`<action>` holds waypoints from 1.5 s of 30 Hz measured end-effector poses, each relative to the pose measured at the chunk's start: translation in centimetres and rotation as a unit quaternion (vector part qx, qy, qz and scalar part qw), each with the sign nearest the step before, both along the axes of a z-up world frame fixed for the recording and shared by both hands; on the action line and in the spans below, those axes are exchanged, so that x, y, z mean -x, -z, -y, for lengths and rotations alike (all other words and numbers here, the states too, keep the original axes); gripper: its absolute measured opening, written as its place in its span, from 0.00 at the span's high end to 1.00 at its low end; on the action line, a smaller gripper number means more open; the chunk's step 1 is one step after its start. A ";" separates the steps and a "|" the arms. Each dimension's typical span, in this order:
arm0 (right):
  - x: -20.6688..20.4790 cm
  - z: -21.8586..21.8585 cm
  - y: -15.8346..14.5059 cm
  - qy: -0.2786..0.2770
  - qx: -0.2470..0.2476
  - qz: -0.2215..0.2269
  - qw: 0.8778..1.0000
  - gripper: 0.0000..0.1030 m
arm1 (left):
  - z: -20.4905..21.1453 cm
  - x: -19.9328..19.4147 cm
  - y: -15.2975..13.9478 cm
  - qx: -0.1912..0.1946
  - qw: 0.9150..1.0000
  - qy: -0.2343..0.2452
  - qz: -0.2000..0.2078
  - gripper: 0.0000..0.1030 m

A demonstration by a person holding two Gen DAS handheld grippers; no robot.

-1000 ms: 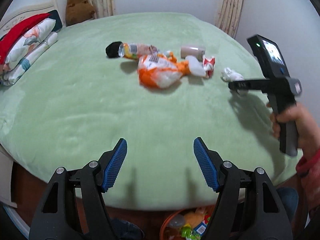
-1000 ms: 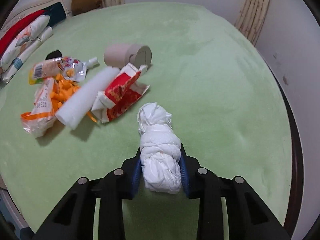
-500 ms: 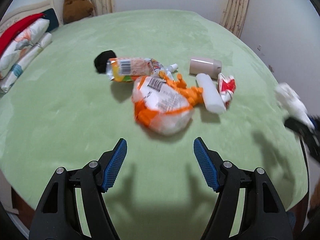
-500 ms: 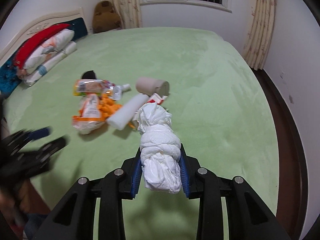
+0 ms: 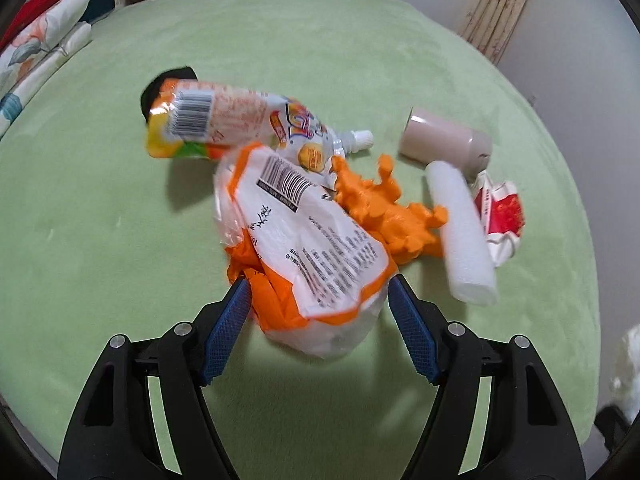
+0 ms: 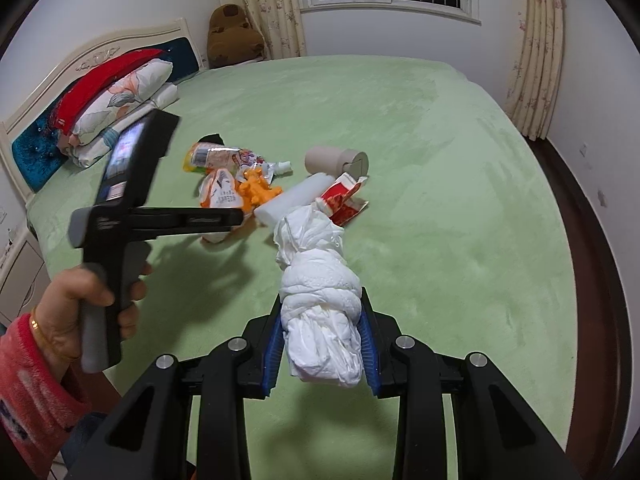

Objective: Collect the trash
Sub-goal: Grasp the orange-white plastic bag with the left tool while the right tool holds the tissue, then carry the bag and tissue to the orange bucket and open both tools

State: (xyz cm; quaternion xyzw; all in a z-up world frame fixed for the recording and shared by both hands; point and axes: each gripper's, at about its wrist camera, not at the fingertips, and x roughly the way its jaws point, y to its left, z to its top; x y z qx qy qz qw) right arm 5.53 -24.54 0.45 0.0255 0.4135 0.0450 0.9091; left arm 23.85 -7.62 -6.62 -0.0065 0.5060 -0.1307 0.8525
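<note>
Trash lies heaped mid-bed in the left wrist view: the left gripper (image 5: pixel 318 322) has its fingers spread wide around the near end of the orange-and-white snack bag (image 5: pixel 308 248) without pinching it, while the juice pouch (image 5: pixel 236 120), cardboard tube (image 5: pixel 444 142), white foam roll (image 5: pixel 462 232), red wrapper (image 5: pixel 500 212) and orange crumbs (image 5: pixel 384 208) sit untouched on the green bed (image 5: pixel 100 220). From the right wrist view, the right gripper (image 6: pixel 320 354) has its fingers clamped on the knotted white plastic bag (image 6: pixel 320 320), held above the bed, so I judge one piece collected, a second about to be grasped, and most of the pile remaining.
</note>
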 end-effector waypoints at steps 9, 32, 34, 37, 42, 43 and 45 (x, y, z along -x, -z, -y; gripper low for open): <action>0.3 -1.0 0.0 -0.008 -0.003 0.002 1.000 0.68 | -1.3 -1.4 1.1 0.039 0.999 -0.016 -0.032 0.54; 5.6 -1.9 -0.8 -0.050 0.010 0.023 0.998 0.68 | -3.0 16.2 -6.9 -0.028 0.987 0.114 0.105 0.70; 7.4 -2.0 -0.9 -0.062 0.011 0.027 0.998 0.68 | -3.2 19.0 -6.9 -0.029 0.985 0.132 0.111 0.70; 10.0 -2.3 -0.7 -0.076 0.014 0.028 0.997 0.68 | -3.8 23.2 -6.4 -0.038 0.981 0.154 0.115 0.70; 13.7 -3.5 1.1 -0.107 0.027 0.007 0.994 0.68 | -3.9 27.6 -4.4 -0.041 0.978 0.185 0.088 0.70; 14.3 -3.8 1.7 -0.113 0.032 0.000 0.993 0.68 | -3.9 28.2 -3.7 -0.040 0.978 0.190 0.075 0.70; 15.6 -4.4 3.3 -0.123 0.045 -0.016 0.991 0.68 | -3.9 29.0 -2.1 -0.046 0.978 0.197 0.056 0.70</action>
